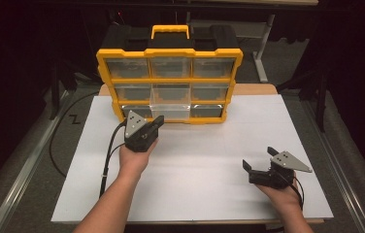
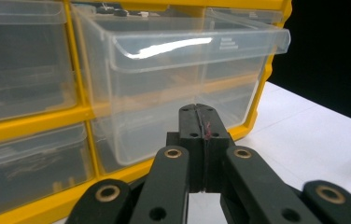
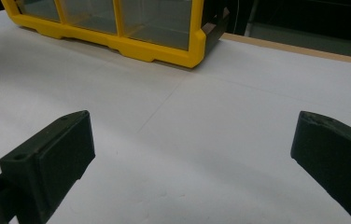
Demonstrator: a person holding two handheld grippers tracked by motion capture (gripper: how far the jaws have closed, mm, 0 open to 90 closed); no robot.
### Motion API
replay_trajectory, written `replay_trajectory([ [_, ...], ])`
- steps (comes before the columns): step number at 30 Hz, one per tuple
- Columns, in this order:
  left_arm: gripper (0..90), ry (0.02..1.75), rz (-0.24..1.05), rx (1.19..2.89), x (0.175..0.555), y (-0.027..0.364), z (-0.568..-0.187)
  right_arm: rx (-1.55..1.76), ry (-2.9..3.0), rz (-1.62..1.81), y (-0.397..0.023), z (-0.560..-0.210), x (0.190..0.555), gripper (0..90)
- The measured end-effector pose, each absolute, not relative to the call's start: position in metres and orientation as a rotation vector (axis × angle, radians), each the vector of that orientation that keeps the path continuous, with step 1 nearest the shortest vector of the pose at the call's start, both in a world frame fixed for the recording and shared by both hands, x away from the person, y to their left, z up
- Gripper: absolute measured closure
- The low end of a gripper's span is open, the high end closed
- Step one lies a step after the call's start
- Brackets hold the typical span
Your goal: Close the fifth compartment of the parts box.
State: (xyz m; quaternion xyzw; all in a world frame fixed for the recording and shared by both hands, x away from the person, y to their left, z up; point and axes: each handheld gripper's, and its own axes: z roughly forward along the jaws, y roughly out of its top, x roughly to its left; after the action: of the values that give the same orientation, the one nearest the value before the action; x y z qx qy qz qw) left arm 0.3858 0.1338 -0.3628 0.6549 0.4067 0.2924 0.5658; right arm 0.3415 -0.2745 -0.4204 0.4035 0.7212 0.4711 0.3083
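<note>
A yellow-and-black organiser with clear drawers stands at the back of the white table. One clear drawer in its middle column is pulled out towards me. My left gripper is shut with nothing between its jaws, just in front of the organiser's lower left. In the left gripper view its tips sit close before the pulled-out drawer, apart from it. My right gripper rests open near the table's front right. In its own view the right gripper holds nothing, and the organiser lies far off.
The white table top stretches between the two hands and to the right of the organiser. A black cable trails from the left gripper along the forearm. Dark floor and metal rails flank the table.
</note>
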Motion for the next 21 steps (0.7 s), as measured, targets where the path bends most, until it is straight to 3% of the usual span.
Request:
replay_trajectory([
  [21,89.5,0.96,0.728,1.541,0.404,0.118,-0.35,1.064,1.896,1.249,-0.274,-0.419,0.34,0.9],
])
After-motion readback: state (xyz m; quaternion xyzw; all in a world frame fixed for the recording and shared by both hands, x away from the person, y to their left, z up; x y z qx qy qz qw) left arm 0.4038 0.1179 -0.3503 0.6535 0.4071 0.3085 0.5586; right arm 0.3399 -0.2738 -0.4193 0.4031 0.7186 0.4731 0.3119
